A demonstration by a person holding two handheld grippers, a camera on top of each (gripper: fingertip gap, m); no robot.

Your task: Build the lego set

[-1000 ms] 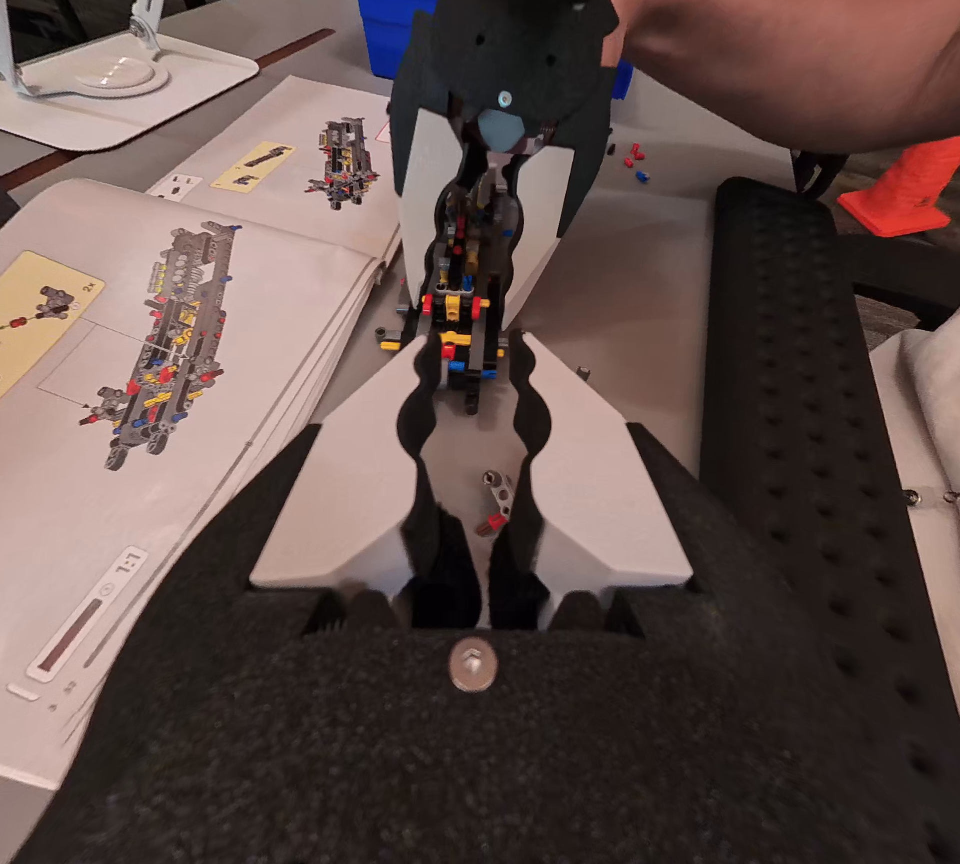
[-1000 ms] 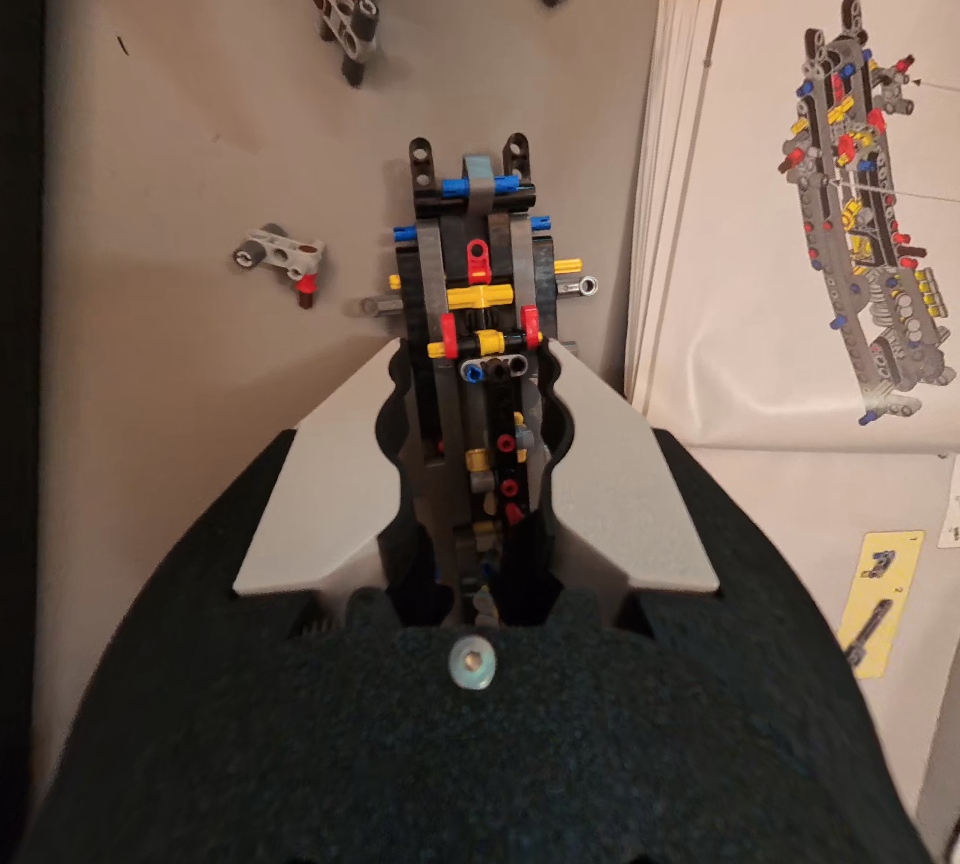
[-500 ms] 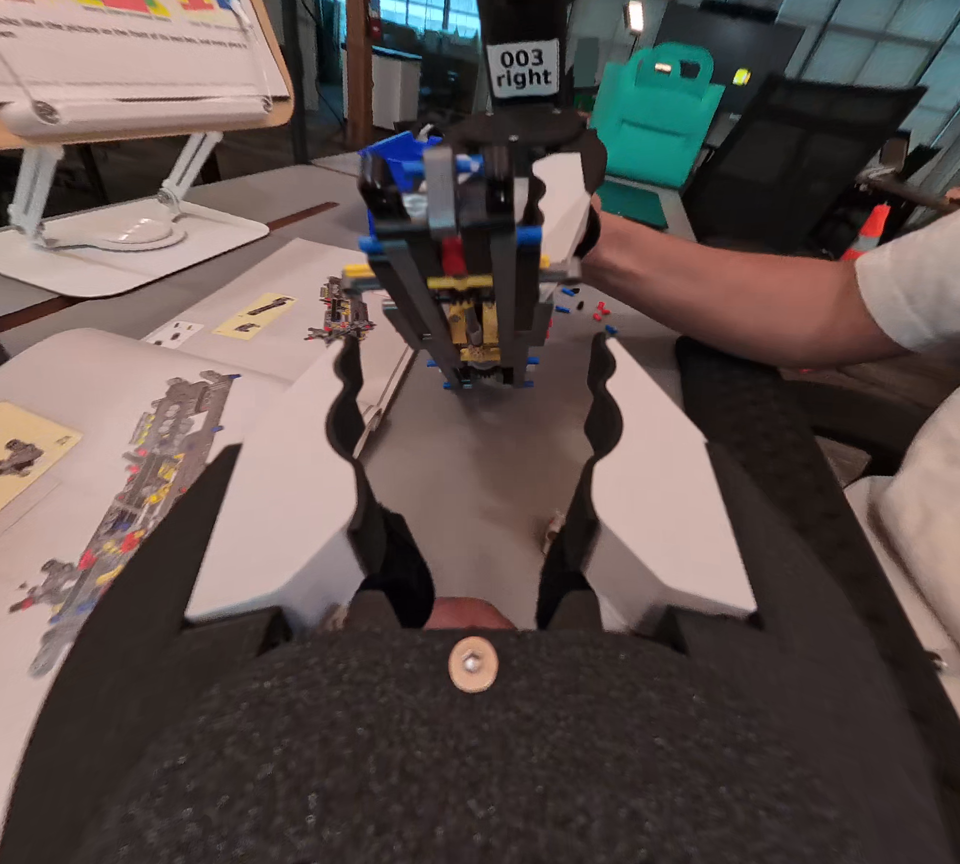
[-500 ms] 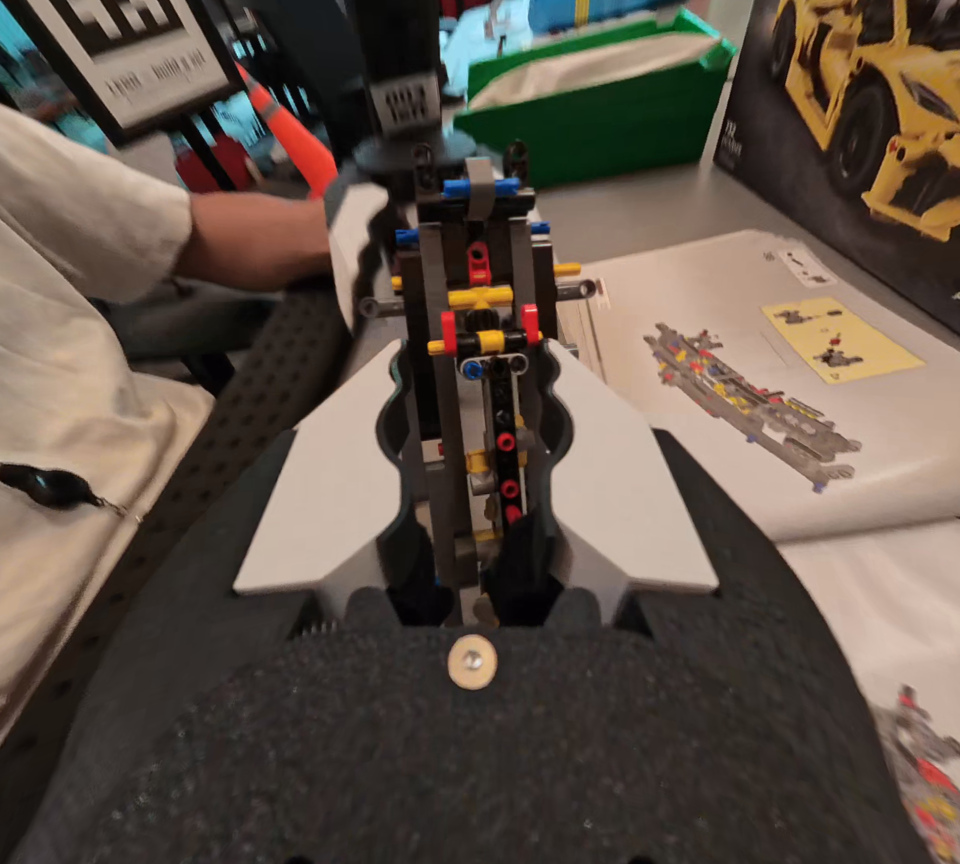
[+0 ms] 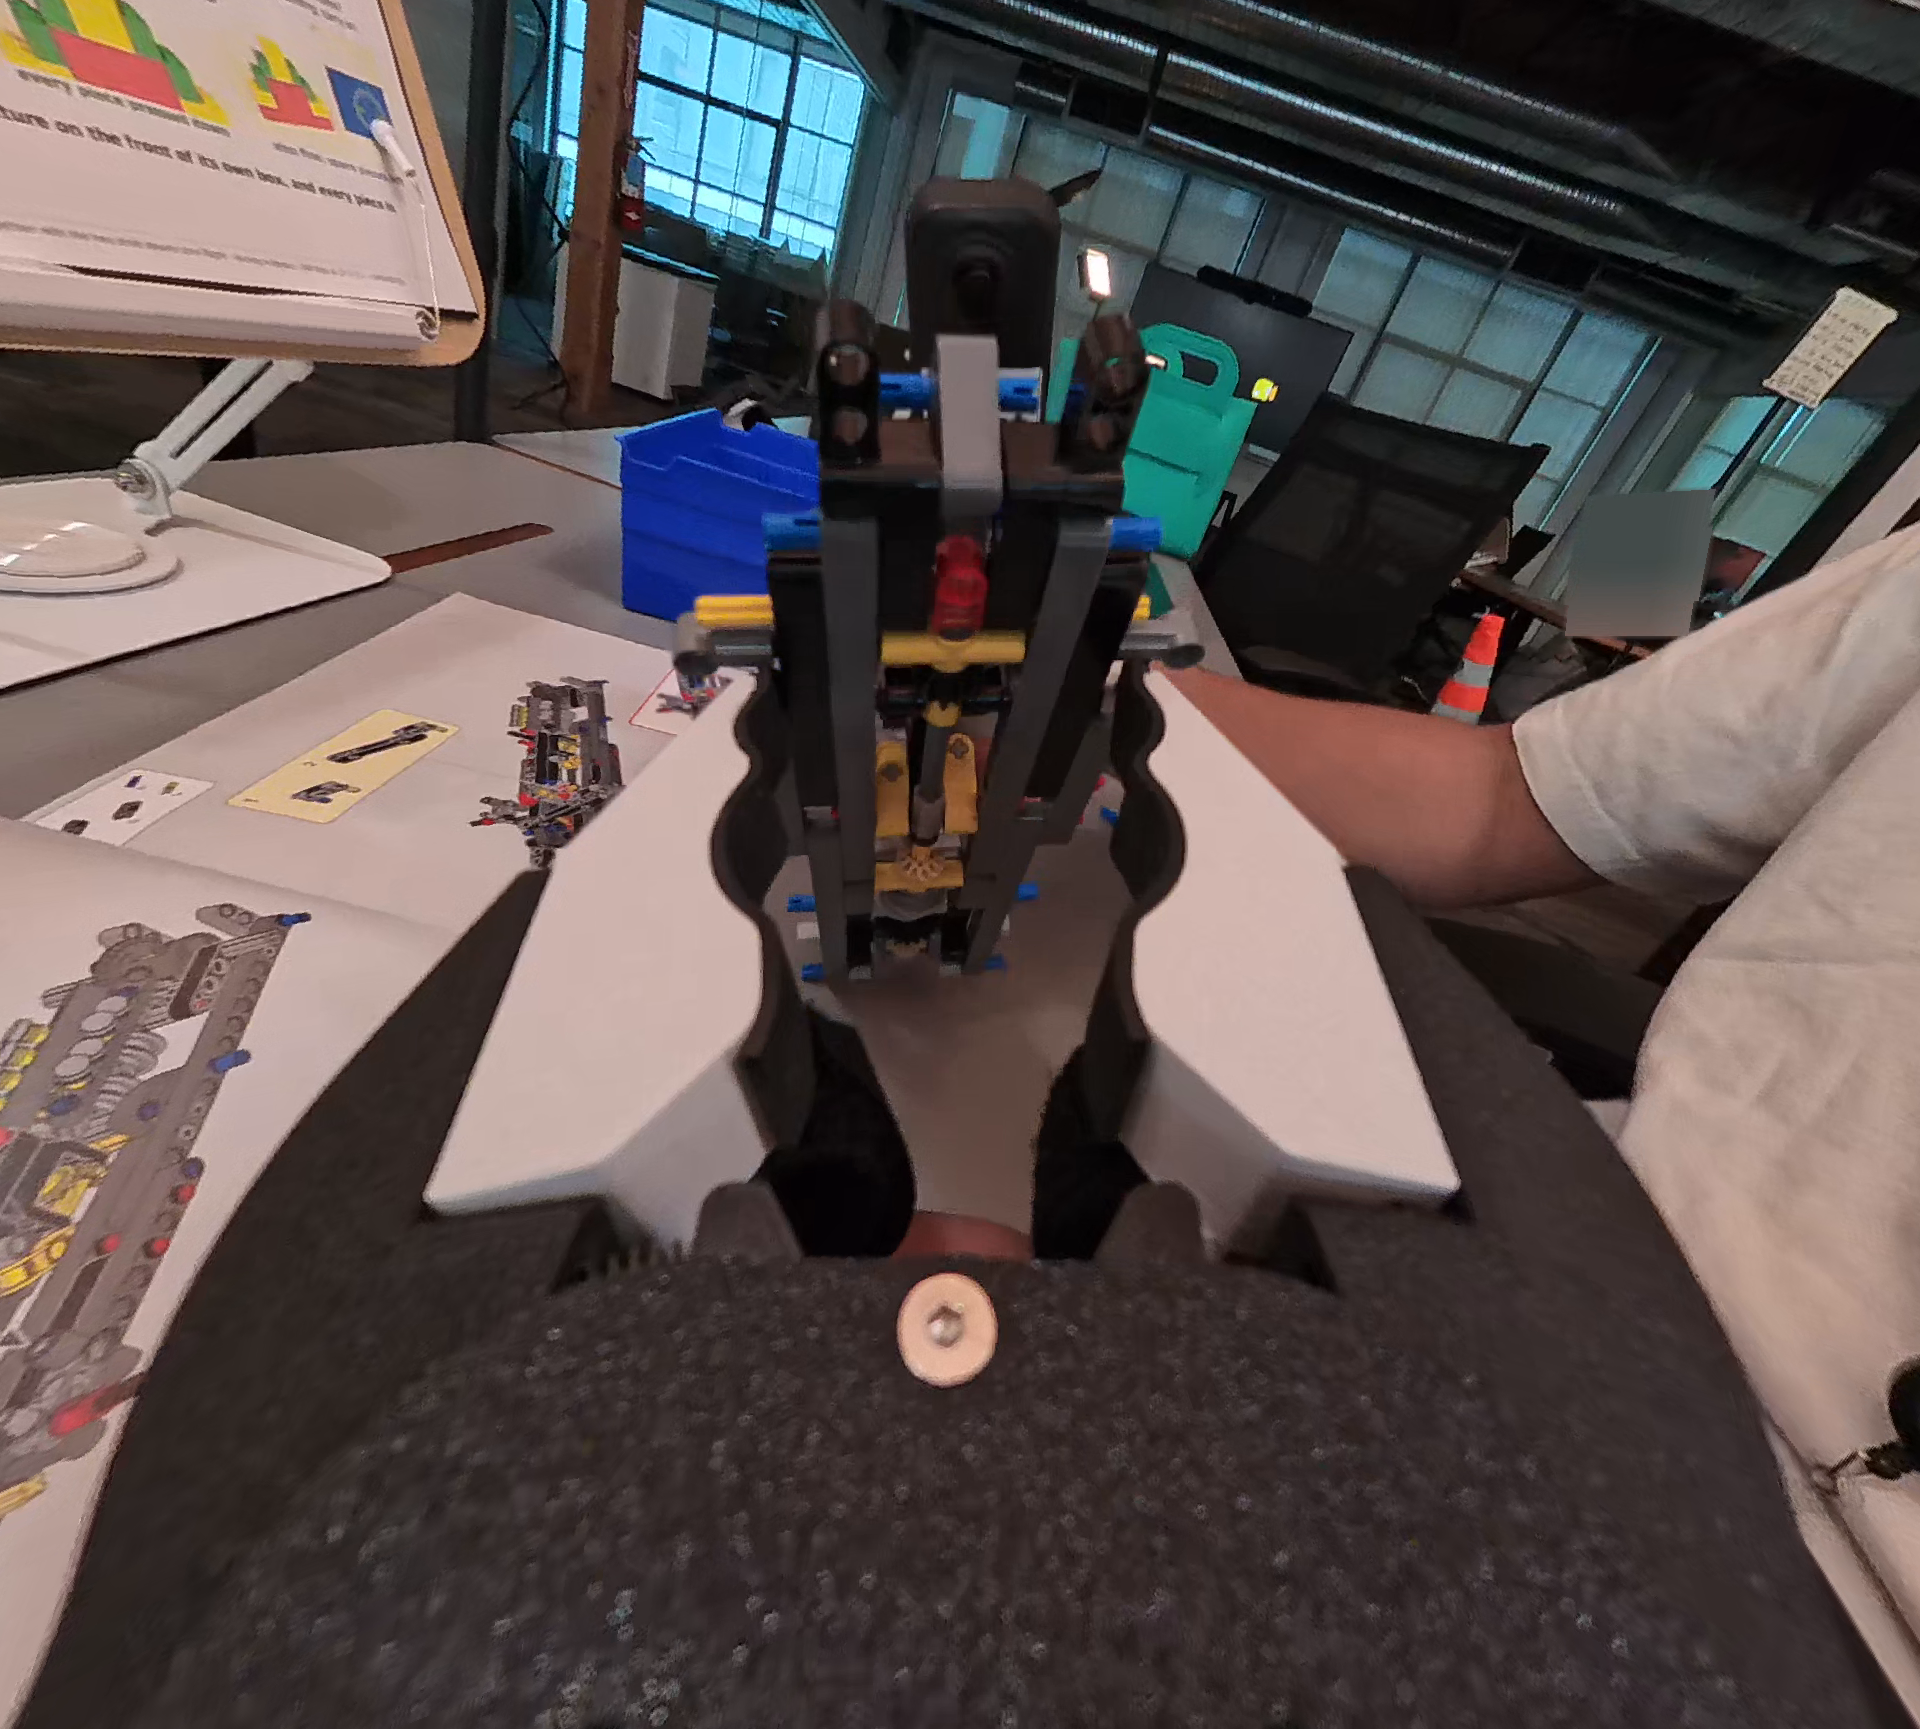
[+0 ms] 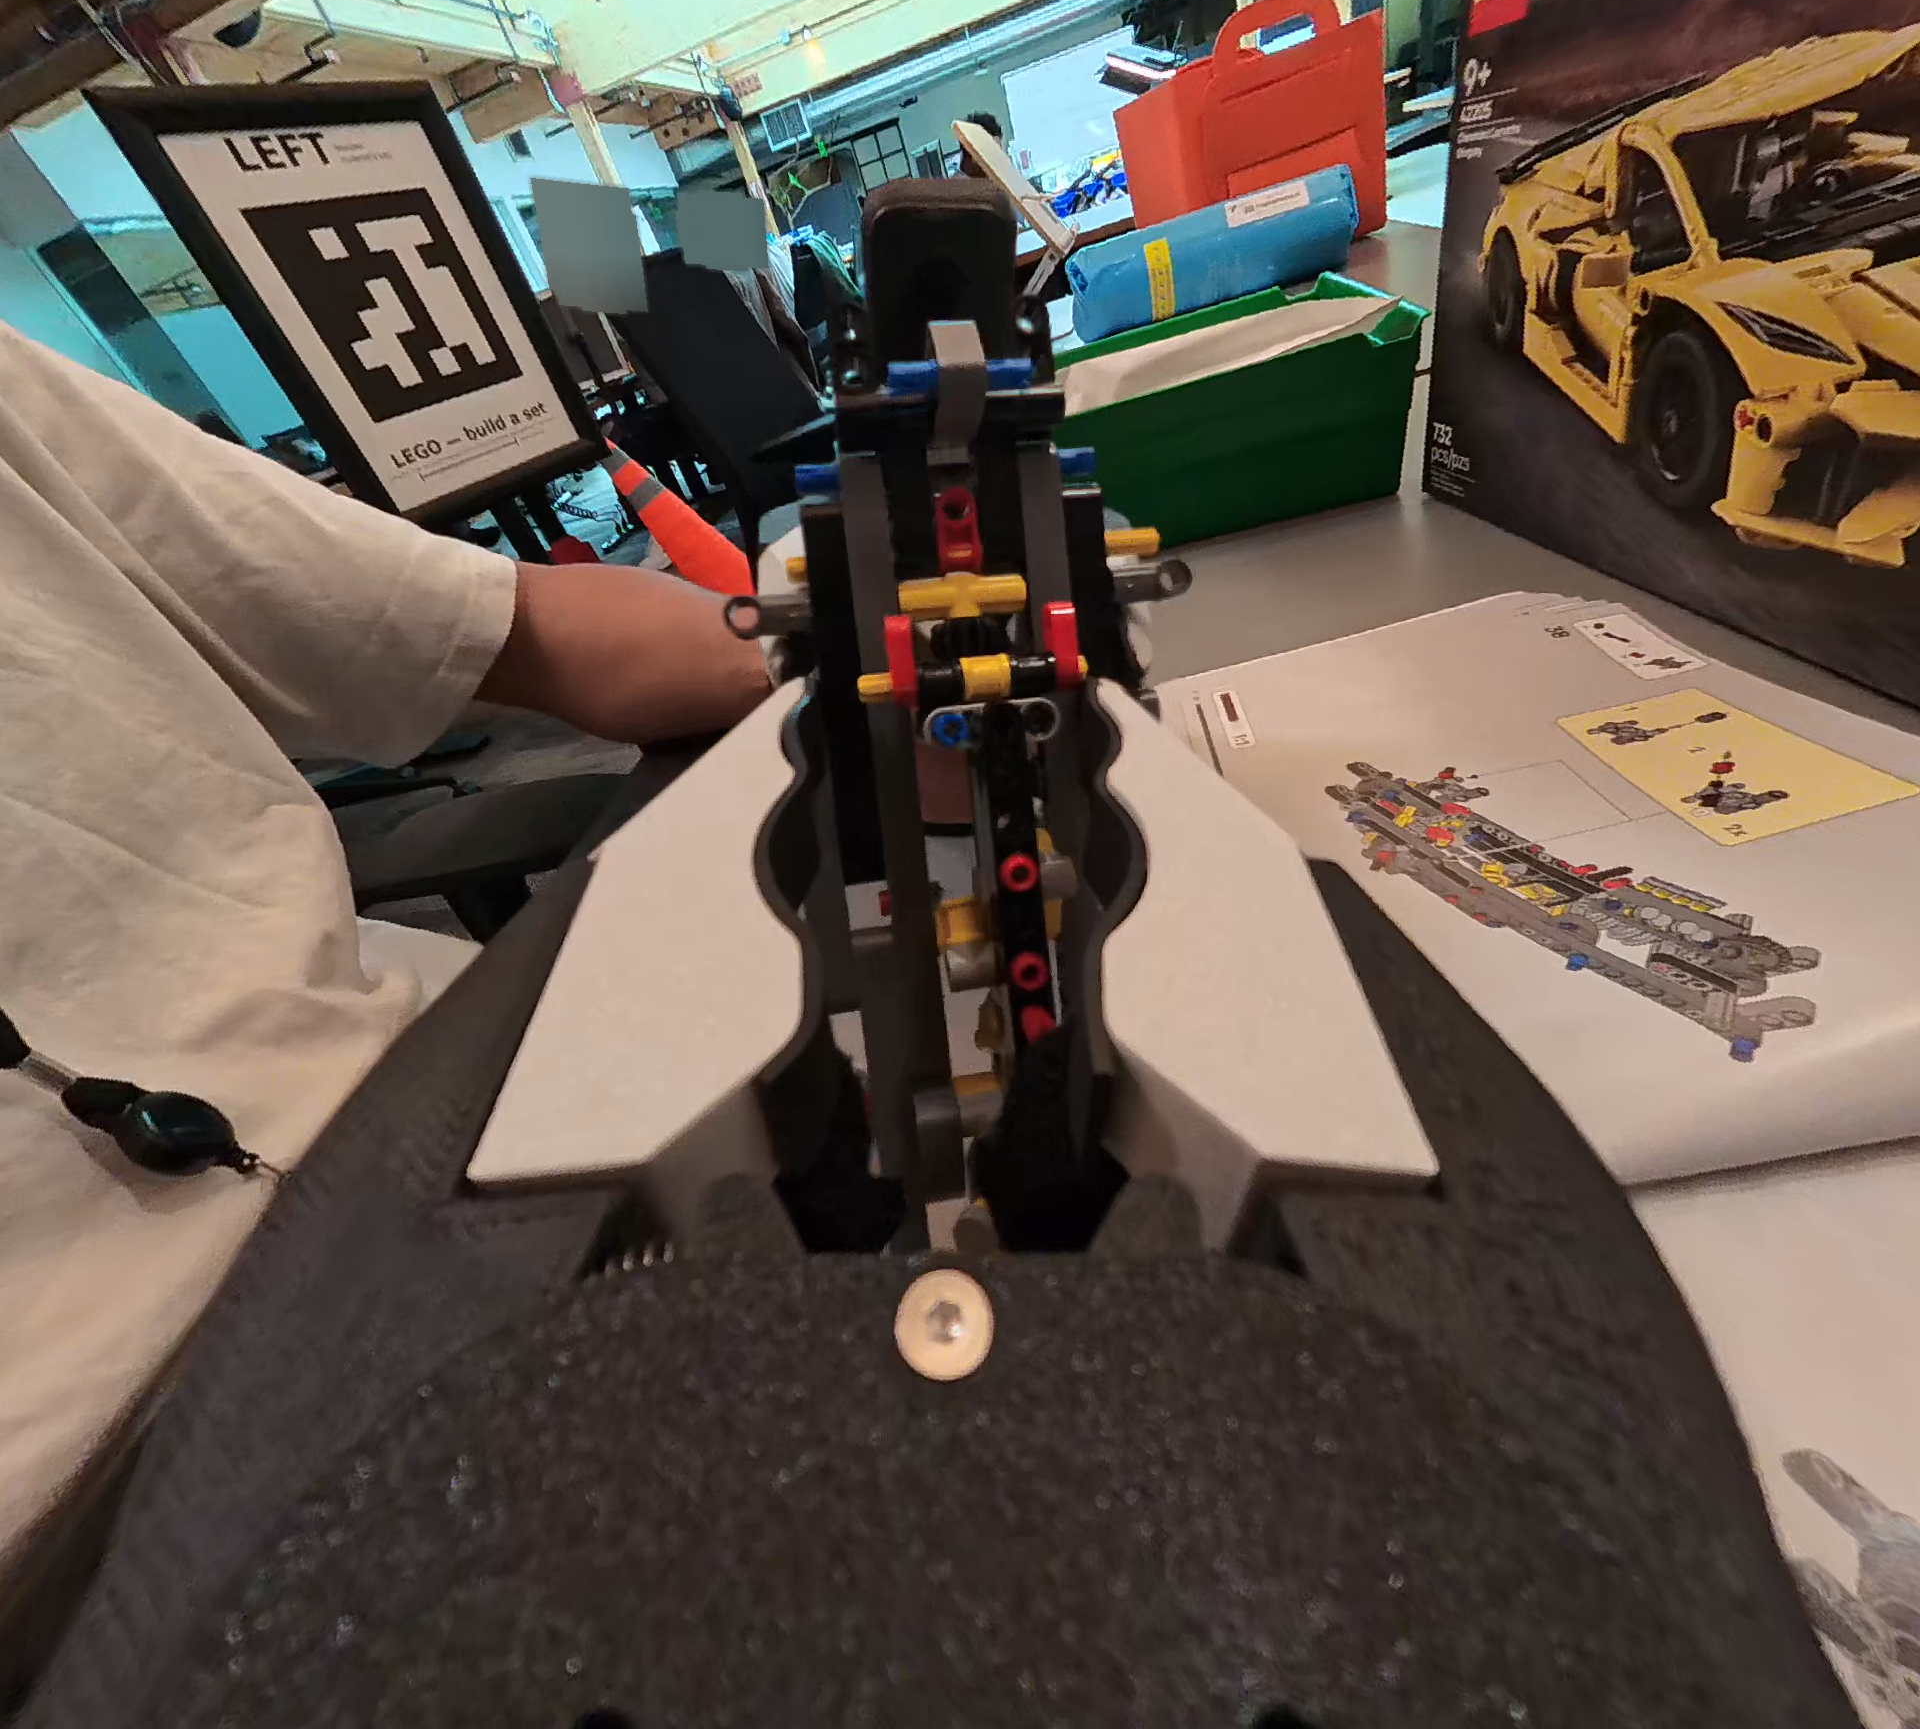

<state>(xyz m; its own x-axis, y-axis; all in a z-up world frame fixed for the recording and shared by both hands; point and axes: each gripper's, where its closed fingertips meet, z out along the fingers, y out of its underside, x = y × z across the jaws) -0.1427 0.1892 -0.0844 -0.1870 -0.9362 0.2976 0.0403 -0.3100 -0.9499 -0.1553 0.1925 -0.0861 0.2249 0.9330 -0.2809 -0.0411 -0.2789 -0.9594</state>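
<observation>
The lego assembly (image 5: 956, 640), a long frame of black and grey beams with red, yellow and blue pins, is held up off the table. My right gripper (image 6: 951, 703) is shut on its near end (image 6: 966, 619). My left gripper (image 5: 940, 703) faces it from the other side. Its jaws stand apart on either side of the assembly's far end, very close to its sides. I cannot tell whether they press on it. The right gripper's black body (image 5: 982, 266) shows behind the assembly in the left wrist view. The left gripper's body (image 6: 935, 256) shows behind it in the right wrist view.
The open instruction booklet (image 5: 395, 744) (image 6: 1558, 796) lies on the grey table. A blue bin (image 5: 707, 516), a green bin (image 6: 1247, 432), the set's box (image 6: 1683, 225), a framed marker sign (image 6: 353, 287) and a clipboard stand (image 5: 208, 69) surround it. A person's arm (image 5: 1403, 806) reaches in. The tips of both grippers are at nearly the same place.
The right gripper lifted the assembly off the table and tilted up. The left gripper rose too, opened its jaws wide, then narrowed them around the assembly's far end.
</observation>
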